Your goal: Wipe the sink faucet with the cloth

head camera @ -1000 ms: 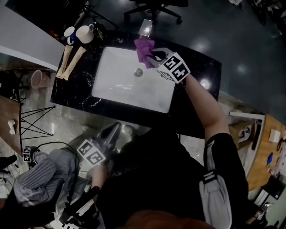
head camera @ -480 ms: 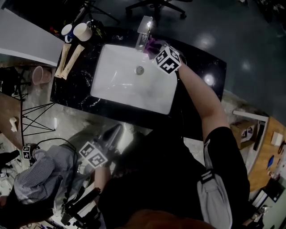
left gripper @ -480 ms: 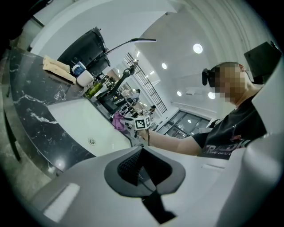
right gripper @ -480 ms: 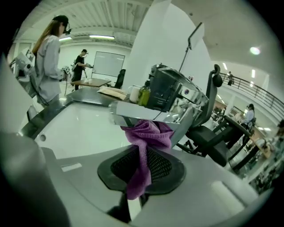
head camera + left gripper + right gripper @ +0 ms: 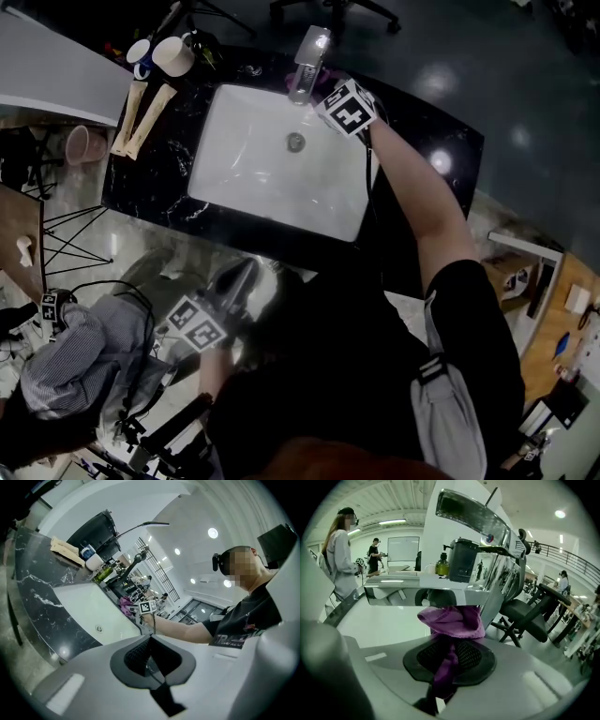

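The chrome faucet [image 5: 307, 61] stands at the far rim of the white sink [image 5: 244, 141]. My right gripper [image 5: 328, 86] is up against its right side, shut on the purple cloth [image 5: 331, 75], which its marker cube mostly hides in the head view. In the right gripper view the cloth [image 5: 452, 620] bunches between the jaws and presses on the faucet [image 5: 473, 541] just in front of the right gripper [image 5: 450, 656]. My left gripper [image 5: 239, 278] hangs low in front of the counter, well away from the sink, shut and holding nothing; the left gripper [image 5: 150, 656] looks across the basin [image 5: 93, 611].
Two mugs [image 5: 172, 54] and two pale flat pieces [image 5: 141, 112] lie on the black marble counter [image 5: 422, 141] left of the sink. The drain [image 5: 296, 142] sits below the faucet. An office chair [image 5: 328, 9] stands behind the counter, and a person in a striped shirt [image 5: 56, 366] is at lower left.
My right gripper carried the cloth from above the basin's back edge to the faucet's side, so the cube now covers most of it. The left gripper stayed put.
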A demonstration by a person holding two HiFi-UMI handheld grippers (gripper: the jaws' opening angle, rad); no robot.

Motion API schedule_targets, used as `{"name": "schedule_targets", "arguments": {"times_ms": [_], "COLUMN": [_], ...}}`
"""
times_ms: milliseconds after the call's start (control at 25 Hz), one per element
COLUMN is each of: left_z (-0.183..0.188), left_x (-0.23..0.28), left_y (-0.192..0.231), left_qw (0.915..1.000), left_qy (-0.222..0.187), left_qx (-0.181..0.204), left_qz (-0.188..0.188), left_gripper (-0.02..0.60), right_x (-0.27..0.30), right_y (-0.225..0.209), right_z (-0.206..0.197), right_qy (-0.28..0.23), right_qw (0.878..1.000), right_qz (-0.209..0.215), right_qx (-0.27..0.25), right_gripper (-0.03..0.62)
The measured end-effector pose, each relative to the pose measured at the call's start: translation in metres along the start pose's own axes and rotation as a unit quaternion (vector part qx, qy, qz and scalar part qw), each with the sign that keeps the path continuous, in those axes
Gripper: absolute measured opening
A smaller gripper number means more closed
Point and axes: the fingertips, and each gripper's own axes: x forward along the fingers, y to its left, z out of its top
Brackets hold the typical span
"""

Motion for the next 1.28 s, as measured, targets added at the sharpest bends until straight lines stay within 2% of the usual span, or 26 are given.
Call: {"name": "schedule_targets", "arguments": {"times_ms": [120, 160, 240, 320, 440, 520, 600, 680, 760, 880, 960, 1160, 1280], "left_z": [0.003, 0.003, 0.004, 0.004, 0.004, 0.004, 0.004, 0.003, 0.003, 0.002, 0.001, -0.003, -0.004], "left_x": [0.001, 0.001, 0.001, 0.002, 0.004, 0.005, 0.004, 0.003, 0.001, -0.002, -0.004, -0.005, -0.001], "left_y": [-0.001, -0.001, -0.002, -0.004, -0.004, -0.007, -0.010, -0.012, -0.013, -0.012, -0.011, -0.007, -0.006], "left_qw": [1.0000, 1.0000, 0.9999, 0.9997, 0.9994, 0.9992, 0.9991, 0.9992, 0.9994, 0.9997, 0.9998, 1.0000, 1.0000], "left_qy": [0.000, 0.000, 0.001, 0.004, 0.007, 0.007, 0.008, 0.007, 0.005, 0.002, -0.001, -0.005, -0.005], "left_qx": [0.003, 0.004, 0.005, 0.006, 0.007, 0.011, 0.014, 0.016, 0.017, 0.016, 0.013, 0.005, 0.004], "left_qz": [-0.006, -0.008, -0.014, -0.023, -0.033, -0.037, -0.039, -0.036, -0.031, -0.020, -0.013, -0.001, 0.000], "left_gripper": [0.002, 0.002, 0.002, 0.002, 0.002, 0.002, 0.002, 0.002, 0.002, 0.002, 0.002, 0.002, 0.002], "right_x": [-0.010, -0.015, -0.035, -0.065, -0.112, -0.139, -0.155, -0.154, -0.136, -0.103, -0.079, -0.021, -0.009], "right_y": [-0.002, -0.005, -0.018, -0.035, -0.063, -0.079, -0.089, -0.092, -0.092, -0.089, -0.083, -0.062, -0.060], "right_z": [0.000, -0.001, -0.004, 0.001, 0.027, 0.053, 0.078, 0.093, 0.091, 0.068, 0.046, -0.009, -0.016], "right_qy": [-0.005, -0.012, -0.047, -0.111, -0.219, -0.275, -0.309, -0.314, -0.302, -0.277, -0.246, -0.106, -0.070], "right_qw": [1.000, 0.999, 0.992, 0.972, 0.927, 0.901, 0.888, 0.887, 0.887, 0.874, 0.873, 0.902, 0.910], "right_qz": [-0.003, -0.006, -0.013, -0.013, -0.005, 0.003, 0.012, 0.018, 0.025, 0.039, 0.040, 0.012, 0.005], "right_qx": [0.017, 0.039, 0.114, 0.207, 0.304, 0.334, 0.341, 0.337, 0.348, 0.397, 0.420, 0.418, 0.410], "right_gripper": [0.064, 0.064, 0.064, 0.064, 0.064, 0.064, 0.064, 0.064, 0.064, 0.064, 0.064, 0.064, 0.064]}}
